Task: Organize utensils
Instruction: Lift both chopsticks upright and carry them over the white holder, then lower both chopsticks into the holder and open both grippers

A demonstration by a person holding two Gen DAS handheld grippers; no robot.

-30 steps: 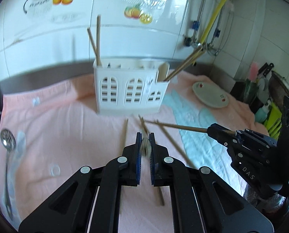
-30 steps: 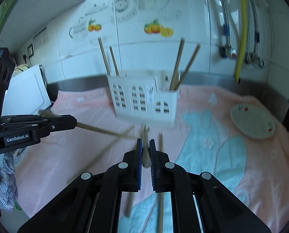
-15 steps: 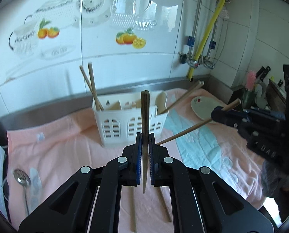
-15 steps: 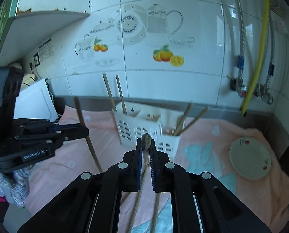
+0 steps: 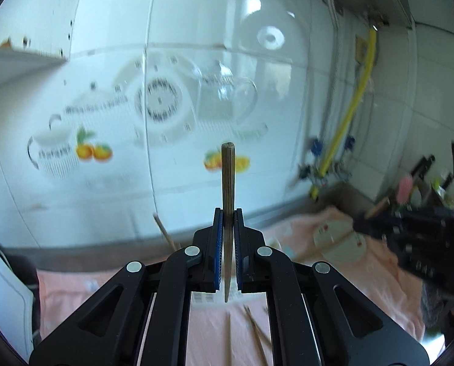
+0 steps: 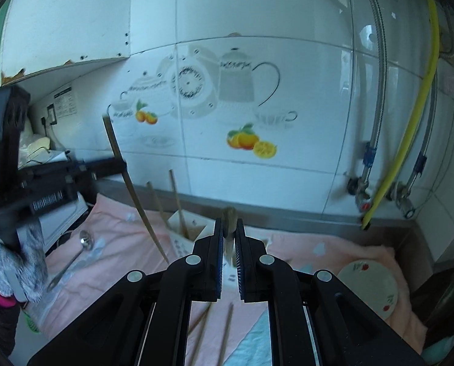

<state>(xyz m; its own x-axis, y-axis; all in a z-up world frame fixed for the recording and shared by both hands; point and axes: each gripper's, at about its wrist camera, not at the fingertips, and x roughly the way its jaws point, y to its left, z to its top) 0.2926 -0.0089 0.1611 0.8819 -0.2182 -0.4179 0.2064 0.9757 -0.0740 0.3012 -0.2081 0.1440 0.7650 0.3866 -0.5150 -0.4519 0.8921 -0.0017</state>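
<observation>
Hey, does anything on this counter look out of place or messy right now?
Yes. Several loose chopsticks lie scattered at different angles on the pink towel instead of standing in the white holder. A metal ladle also lies loose on the towel's left side, apart from the holder.

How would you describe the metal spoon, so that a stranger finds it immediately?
Start from the pink towel covering the counter, and go to its left edge, left of the white utensil holder. The slotted metal spoon lies flat there, the only shiny steel utensil; all others are wooden chopsticks.
</observation>
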